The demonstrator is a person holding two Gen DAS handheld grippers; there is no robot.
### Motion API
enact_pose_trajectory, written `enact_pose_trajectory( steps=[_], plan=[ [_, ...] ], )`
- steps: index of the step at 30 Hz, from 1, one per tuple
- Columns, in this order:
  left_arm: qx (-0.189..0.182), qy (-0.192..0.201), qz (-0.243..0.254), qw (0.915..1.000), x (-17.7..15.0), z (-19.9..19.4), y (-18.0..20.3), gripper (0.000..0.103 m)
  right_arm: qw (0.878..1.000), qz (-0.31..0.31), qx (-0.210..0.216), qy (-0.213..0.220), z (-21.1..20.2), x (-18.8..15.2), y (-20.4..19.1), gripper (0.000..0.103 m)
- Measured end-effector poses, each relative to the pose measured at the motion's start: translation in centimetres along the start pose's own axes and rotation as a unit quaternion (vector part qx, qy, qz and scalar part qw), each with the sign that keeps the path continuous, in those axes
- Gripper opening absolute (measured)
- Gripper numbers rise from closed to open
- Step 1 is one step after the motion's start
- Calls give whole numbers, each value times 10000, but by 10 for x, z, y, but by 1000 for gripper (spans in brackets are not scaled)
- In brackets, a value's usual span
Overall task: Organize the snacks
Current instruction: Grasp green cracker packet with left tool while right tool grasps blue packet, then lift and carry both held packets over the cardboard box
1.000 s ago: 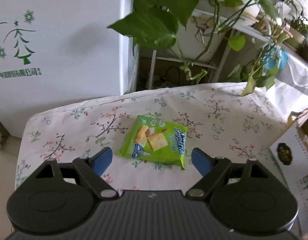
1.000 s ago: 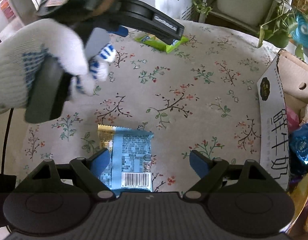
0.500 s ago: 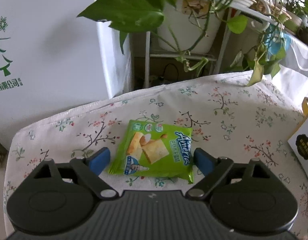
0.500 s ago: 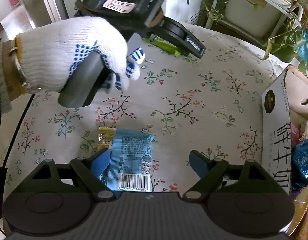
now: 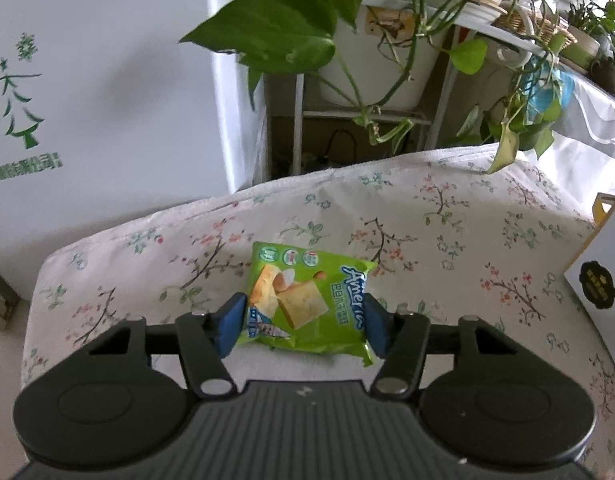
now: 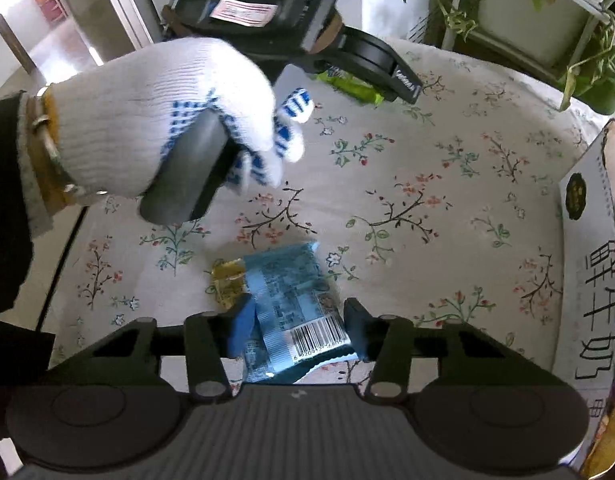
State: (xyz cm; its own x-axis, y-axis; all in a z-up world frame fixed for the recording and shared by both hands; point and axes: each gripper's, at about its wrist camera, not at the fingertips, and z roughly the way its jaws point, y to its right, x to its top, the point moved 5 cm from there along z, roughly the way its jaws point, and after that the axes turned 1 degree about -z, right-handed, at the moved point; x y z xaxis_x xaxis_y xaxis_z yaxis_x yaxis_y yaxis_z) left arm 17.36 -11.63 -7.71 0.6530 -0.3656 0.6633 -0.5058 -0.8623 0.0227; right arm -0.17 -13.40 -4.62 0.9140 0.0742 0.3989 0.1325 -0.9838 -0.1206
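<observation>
Pinching from both sides, the left gripper (image 5: 305, 322) clamps the green pack (image 5: 307, 304) and the right gripper (image 6: 297, 330) the blue pack (image 6: 291, 308), presumably so both can go into the box (image 6: 587, 280).

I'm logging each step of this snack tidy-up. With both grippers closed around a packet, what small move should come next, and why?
Probably lift both straight up a little. The left gripper pinches the green snack packet and the right gripper pinches the blue barcode packet, yet both seem to lie on the floral tablecloth. The open cardboard box sits to the right.
</observation>
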Motion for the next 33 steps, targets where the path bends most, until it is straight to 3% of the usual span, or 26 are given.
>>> enact_pose_trajectory(
  steps=[3,10,21,24,26,27,33],
  plan=[
    [20,-108,-42,9999,-6,-9,-4,58,10000,77,16,40,-1,1,4,44],
    [168,-340,-14,9993,-30,-40,-11,58,9991,389,-126,119,-5,0,30,42],
    [183,-554,-492,9971,-54,-87,-21,58,9975,674,-68,219,-10,-3,47,41],
    [188,-515,-628,9965,-57,-101,-23,58,9975,697,-16,131,-8,-6,47,46],
    [189,-473,-747,9959,-59,-112,-23,58,9970,760,66,126,-9,-8,49,56],
    [184,-451,-798,9956,-59,-115,-24,58,9968,791,93,118,-9,-8,49,66],
    [230,-300,-964,9946,-66,-139,-25,58,9990,444,78,43,-5,-10,35,72]
  ],
)
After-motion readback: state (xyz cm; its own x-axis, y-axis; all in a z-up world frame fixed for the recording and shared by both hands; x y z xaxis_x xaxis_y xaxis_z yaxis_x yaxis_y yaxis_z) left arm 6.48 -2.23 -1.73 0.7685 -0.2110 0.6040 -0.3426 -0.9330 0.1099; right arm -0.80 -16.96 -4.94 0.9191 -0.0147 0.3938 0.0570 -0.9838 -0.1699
